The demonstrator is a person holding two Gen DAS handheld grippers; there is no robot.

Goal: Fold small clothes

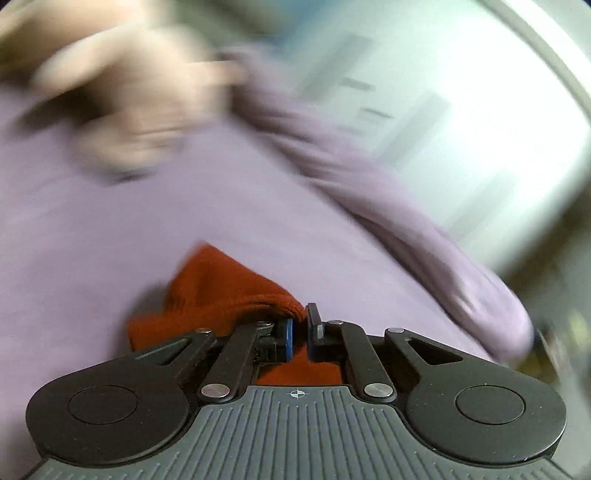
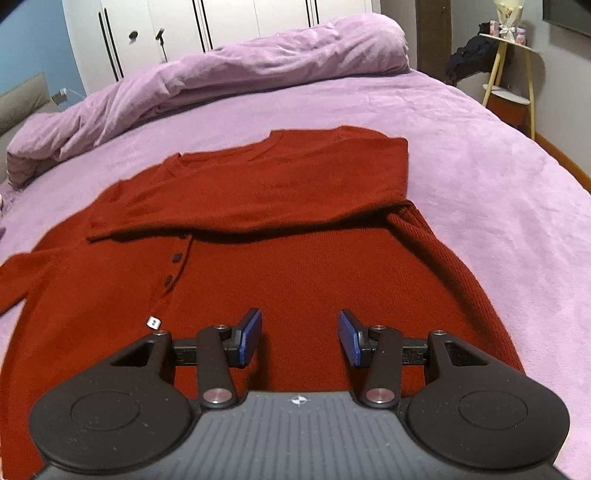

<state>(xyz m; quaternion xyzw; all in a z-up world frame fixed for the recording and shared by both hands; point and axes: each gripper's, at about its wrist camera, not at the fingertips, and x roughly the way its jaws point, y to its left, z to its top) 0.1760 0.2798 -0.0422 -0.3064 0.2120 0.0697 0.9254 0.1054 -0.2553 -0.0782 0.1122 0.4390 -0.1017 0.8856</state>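
Rust-red knit fills the near middle of the left wrist view: our left gripper (image 1: 300, 332) has its blue pads pinched narrow on a fold of the red cardigan (image 1: 218, 291), which bunches up just past the fingers and lies on the lilac bedsheet (image 1: 147, 229). This view is heavily blurred; we make out a rolled lilac duvet (image 1: 369, 177) running to the far right and a pale shape at far left that we cannot identify.

From the right wrist view, our right gripper (image 2: 300, 338) hovers wide, holding nothing, over the near hem of the cardigan (image 2: 295, 258). It lies flat on the bed (image 2: 498, 184) with one sleeve folded across the chest, dark buttons (image 2: 177, 257) left of centre. The duvet (image 2: 221, 74) lies far behind it, before a white wardrobe (image 2: 229, 22).
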